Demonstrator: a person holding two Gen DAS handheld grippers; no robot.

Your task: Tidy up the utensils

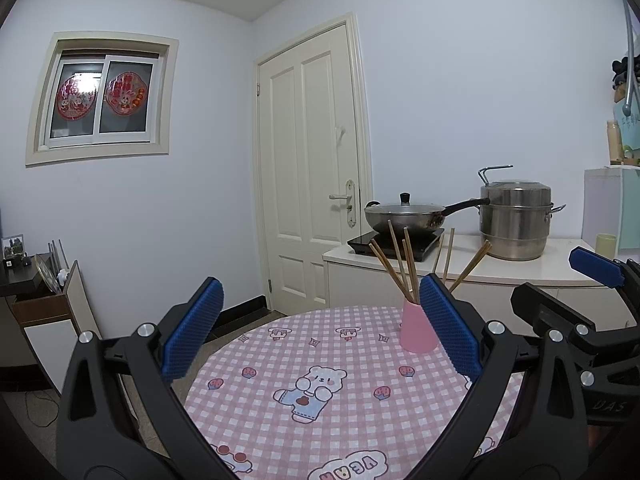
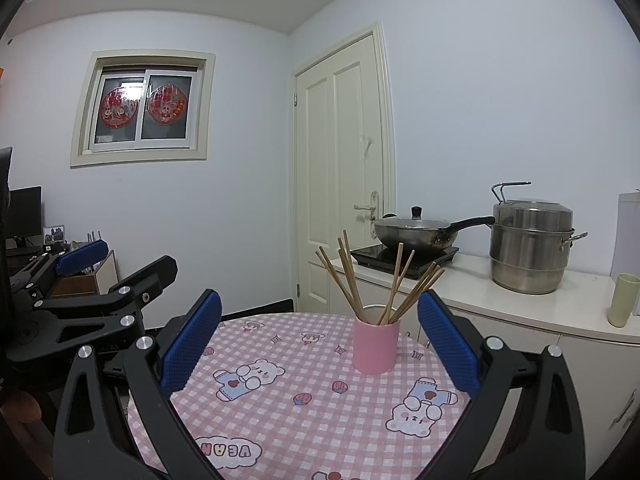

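A pink cup [image 2: 376,346] stands upright on the round table with a pink checked cloth [image 2: 296,408]. Several wooden chopsticks [image 2: 352,284] stand in it, fanned out. In the left wrist view the cup [image 1: 416,330] sits partly behind my left gripper's right pad, with the chopsticks [image 1: 400,264] above. My left gripper [image 1: 320,332] is open and empty above the table, left of the cup. My right gripper [image 2: 320,336] is open and empty, with the cup between its pads and farther away. Each gripper shows at the side of the other's view.
A white counter [image 2: 520,304] behind the table carries an induction hob with a lidded wok [image 2: 416,232], a steel steamer pot [image 2: 532,248] and a pale green cup [image 2: 622,300]. A cream door [image 2: 340,184] is behind. A low cabinet [image 1: 48,308] stands at left.
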